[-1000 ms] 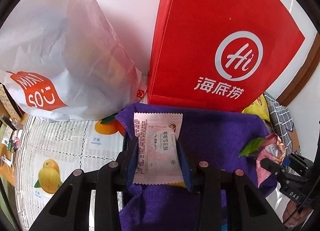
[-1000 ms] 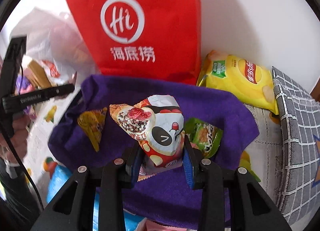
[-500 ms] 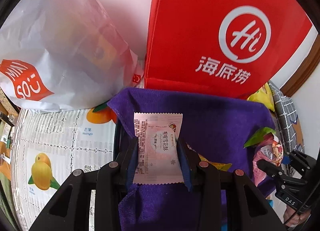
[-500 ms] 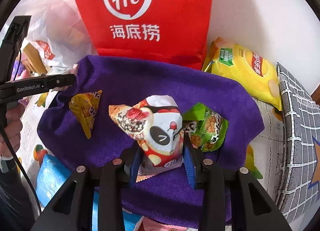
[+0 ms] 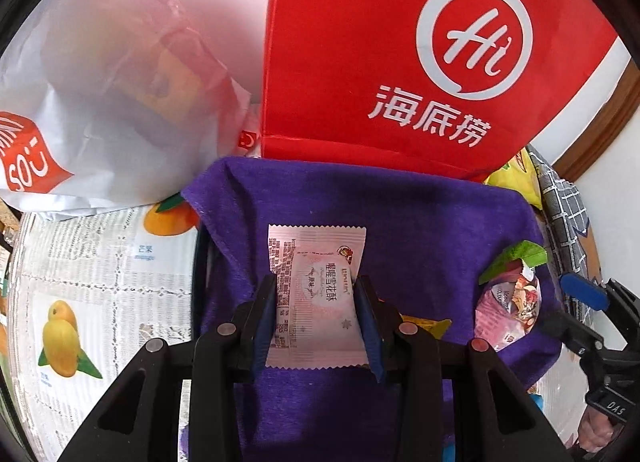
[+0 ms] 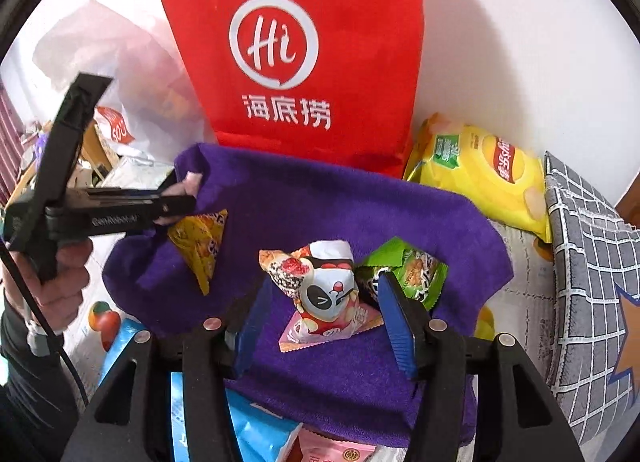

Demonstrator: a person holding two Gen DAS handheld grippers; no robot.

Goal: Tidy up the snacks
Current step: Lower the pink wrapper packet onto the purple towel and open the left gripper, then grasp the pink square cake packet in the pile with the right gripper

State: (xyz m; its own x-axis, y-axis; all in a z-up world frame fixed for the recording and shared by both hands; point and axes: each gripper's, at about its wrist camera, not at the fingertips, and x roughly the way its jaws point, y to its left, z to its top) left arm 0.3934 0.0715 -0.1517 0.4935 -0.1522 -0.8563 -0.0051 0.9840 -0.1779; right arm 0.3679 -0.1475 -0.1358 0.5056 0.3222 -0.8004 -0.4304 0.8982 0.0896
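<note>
Red "Hi 海底捞" bag (image 5: 400, 61) backs our purple cloth (image 5: 400, 229), where our left tool (image 5: 316, 318) clamps a pink 雪花酥 packet (image 5: 316, 294) whose fine print blurs, while our right tool (image 6: 320, 322) gapes around the released panda snack (image 6: 324, 294).

I count 4 small snack packets over the purple cloth (image 6: 320, 201): a pink one (image 5: 316, 298) at 6 o'clock in my left view, then yellow (image 6: 200, 246) at 9, panda-print (image 6: 324, 290) at center, green (image 6: 412, 274) at 3. Also 1 yellow chip bag (image 6: 480, 169), 1 red bag (image 6: 296, 41), 1 white bag (image 5: 92, 81).
</note>
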